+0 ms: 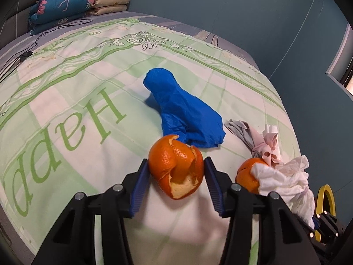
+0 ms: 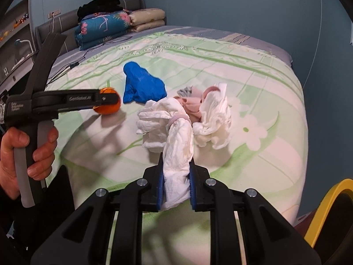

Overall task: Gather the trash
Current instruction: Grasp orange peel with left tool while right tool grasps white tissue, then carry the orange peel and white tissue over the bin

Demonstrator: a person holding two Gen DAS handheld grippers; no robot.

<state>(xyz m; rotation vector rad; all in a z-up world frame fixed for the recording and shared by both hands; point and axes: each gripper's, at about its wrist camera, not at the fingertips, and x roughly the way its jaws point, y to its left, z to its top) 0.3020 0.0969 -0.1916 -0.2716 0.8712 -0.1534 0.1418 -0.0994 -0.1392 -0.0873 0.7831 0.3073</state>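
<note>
Jaws: left gripper (image 1: pixel 176 172) clamps orange peel (image 1: pixel 176 167); right gripper (image 2: pixel 176 172) (facing "GenRobot.ai" lettering) pinches crumpled white tissue (image 2: pixel 177 154); bedspread (image 1: pixel 77 132) reads "Happ".

Orange peel (image 1: pixel 176 165) curled; crumpled white tissue (image 2: pixel 178 152); blue bag (image 1: pixel 185 114) flat.

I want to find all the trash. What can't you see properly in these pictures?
- Second orange peel: left wrist view, partly covered by the white tissue.
- Yellow rim: cut off by the right wrist view's edge; what it belongs to is unclear.
- Held orange peel: right wrist view, mostly behind the left gripper.
</note>
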